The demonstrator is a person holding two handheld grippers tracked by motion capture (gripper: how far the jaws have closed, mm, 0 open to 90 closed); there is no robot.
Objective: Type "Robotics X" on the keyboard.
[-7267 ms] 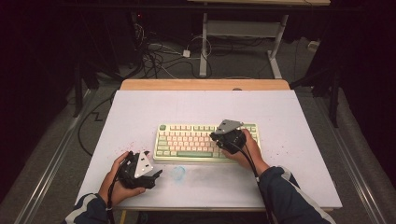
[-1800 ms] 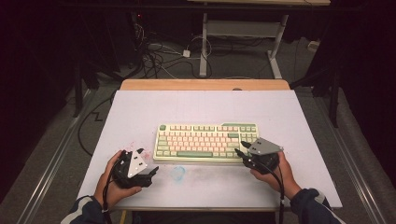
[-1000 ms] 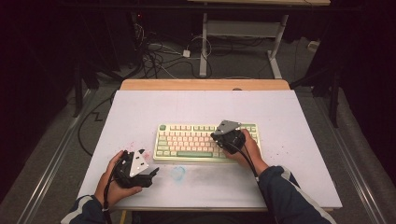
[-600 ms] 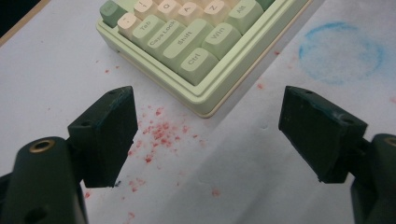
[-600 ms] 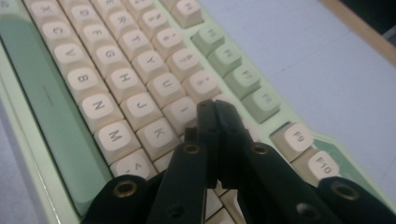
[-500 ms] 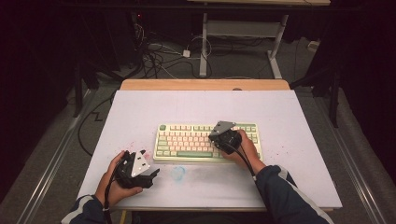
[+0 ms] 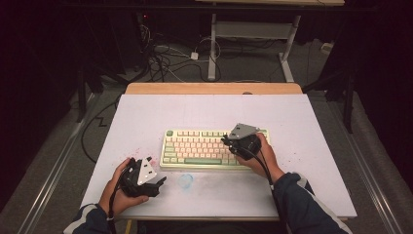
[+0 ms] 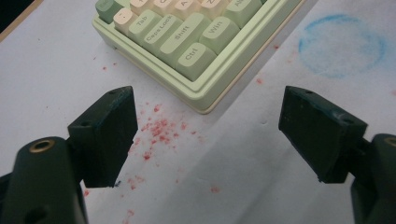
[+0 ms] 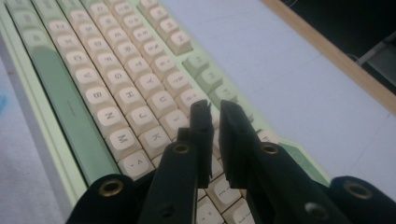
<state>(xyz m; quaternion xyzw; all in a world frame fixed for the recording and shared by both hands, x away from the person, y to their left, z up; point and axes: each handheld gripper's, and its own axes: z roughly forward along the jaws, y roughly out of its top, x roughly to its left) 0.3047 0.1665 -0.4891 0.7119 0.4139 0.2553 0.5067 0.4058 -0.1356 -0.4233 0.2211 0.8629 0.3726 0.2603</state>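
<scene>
Centrally on the white desk (image 7: 146, 117) lies the green-and-cream keyboard (image 7: 195, 148). The right gripper (image 9: 214, 112) hangs over its right-hand keys, jaws just opening to a narrow slit, nothing between them. The left gripper (image 8: 205, 130) sits off the keyboard's near-left corner, jaws wide, empty.

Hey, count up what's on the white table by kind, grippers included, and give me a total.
Keyboard: 1
Grippers: 2, the left gripper and the right gripper
Blue ring mark on the table: 1
Total: 4
</scene>
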